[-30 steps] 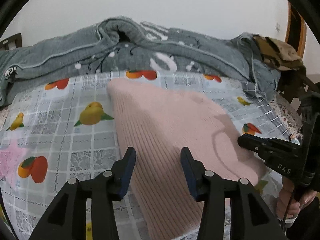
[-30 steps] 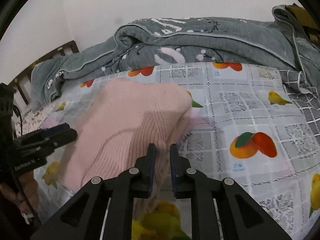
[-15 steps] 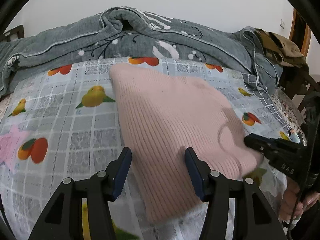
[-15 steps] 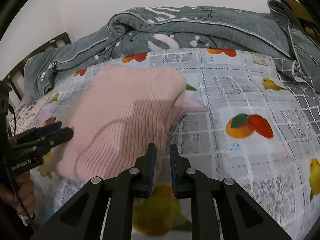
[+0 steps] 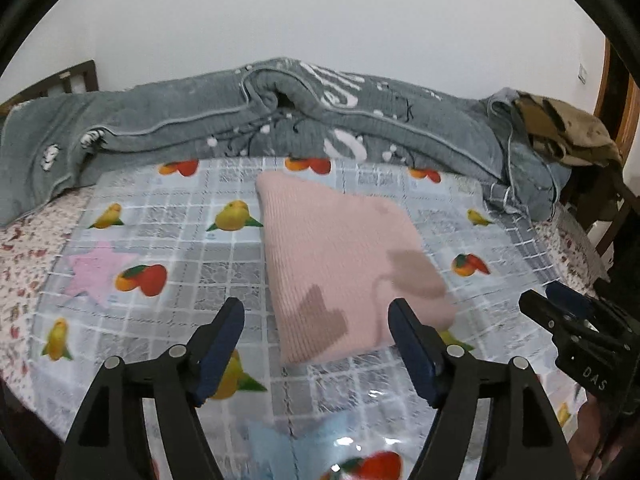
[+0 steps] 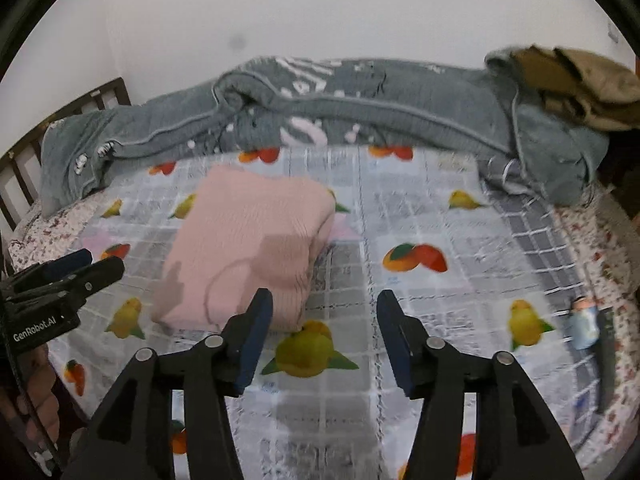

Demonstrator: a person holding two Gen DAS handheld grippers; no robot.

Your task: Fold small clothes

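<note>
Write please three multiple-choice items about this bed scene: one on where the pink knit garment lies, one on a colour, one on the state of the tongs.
1. Where does the pink knit garment lie?
A. on the fruit-print sheet
B. on the grey blanket
C. on a chair

2. What colour is the blanket heaped at the far side?
A. red
B. grey
C. yellow

3. What do the right tongs hold?
A. the garment
B. the blanket
C. nothing

Answers:
1 A, it lies folded and flat on the sheet.
2 B, grey with white marks.
3 C, the jaws are opening with only sheet seen between them; the left tongs also grip nothing.
</note>
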